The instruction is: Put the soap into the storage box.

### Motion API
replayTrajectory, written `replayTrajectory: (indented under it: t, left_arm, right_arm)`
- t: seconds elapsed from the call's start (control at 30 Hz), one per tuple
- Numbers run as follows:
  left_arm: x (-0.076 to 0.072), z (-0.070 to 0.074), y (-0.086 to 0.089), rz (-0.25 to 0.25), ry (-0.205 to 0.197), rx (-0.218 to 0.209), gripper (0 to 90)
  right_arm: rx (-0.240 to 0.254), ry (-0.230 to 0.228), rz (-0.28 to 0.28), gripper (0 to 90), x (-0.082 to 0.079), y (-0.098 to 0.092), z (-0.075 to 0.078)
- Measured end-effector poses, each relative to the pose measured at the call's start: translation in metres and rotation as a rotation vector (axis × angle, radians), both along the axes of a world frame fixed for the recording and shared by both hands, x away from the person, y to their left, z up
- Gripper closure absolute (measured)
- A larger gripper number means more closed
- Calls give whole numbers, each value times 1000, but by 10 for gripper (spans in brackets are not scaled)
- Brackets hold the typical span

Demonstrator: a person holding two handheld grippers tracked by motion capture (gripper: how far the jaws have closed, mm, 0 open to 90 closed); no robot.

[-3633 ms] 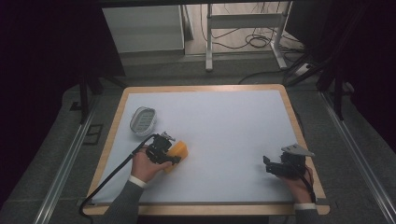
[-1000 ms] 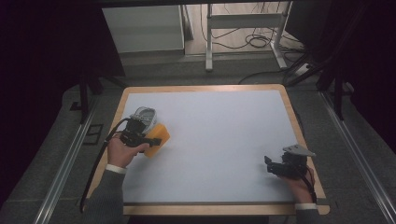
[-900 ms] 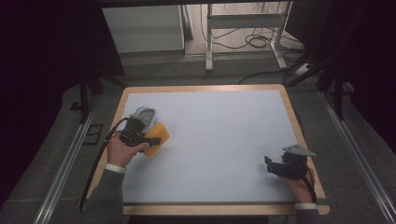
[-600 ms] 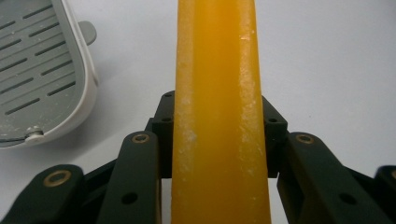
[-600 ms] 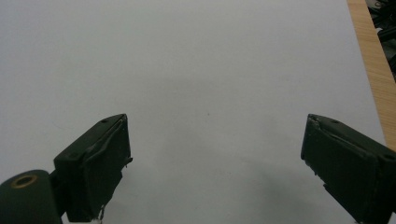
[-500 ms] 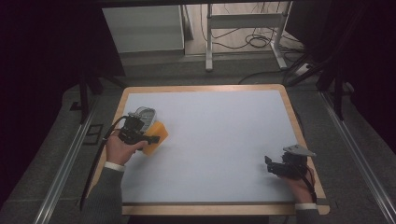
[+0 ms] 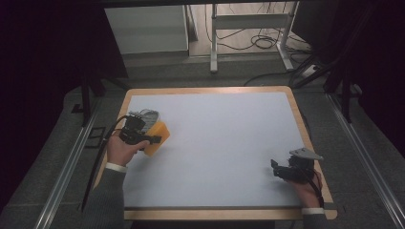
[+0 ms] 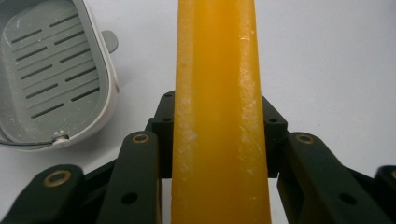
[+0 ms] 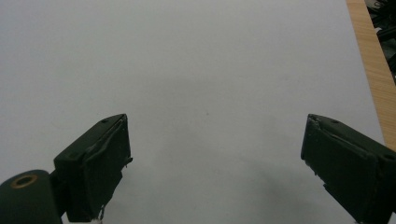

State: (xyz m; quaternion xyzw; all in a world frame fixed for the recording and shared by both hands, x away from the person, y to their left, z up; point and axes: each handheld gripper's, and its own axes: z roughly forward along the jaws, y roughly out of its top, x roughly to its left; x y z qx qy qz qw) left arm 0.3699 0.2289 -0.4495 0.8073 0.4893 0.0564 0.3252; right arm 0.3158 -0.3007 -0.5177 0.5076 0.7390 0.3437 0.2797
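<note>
An orange soap bar (image 8: pixel 219 116) stands on edge between the jaws of my left gripper (image 8: pixel 219 140), which is shut on it. In the high view the left gripper (image 7: pixel 152 138) holds the soap bar (image 7: pixel 159 136) just right of a grey and white soap dish (image 7: pixel 145 115) near the table's left side. The soap dish (image 8: pixel 51 79) has a slotted grey tray inside and lies to the left of the soap. My right gripper (image 9: pixel 217 158) stands open over bare white tabletop, and in the high view the right gripper (image 7: pixel 276 170) rests near the table's right front corner.
The white table top (image 7: pixel 229 138) has a wooden rim (image 7: pixel 298 114). A cable trails from the left gripper over the table's left edge. Metal rails run along both sides of the table, and a frame with cables stands behind it.
Since the earliest frame the left gripper has carried the soap bar back and left, up beside the soap dish. Over the last second it has barely shifted. The right gripper has stayed put.
</note>
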Motion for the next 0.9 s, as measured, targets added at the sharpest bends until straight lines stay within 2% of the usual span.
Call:
replayTrajectory:
  t: [0.6, 0.73, 0.9]
  left_arm:
    - [14, 4, 11, 36, 0, -3, 608]
    - [18, 4, 13, 54, 2, 23, 608]
    - [21, 5, 15, 51, 5, 8, 608]
  right_arm:
    - [3, 2, -2, 81, 0, -1, 0]
    - [0, -3, -1, 81, 0, -1, 0]
    - [1, -7, 1, 81, 0, 0, 1]
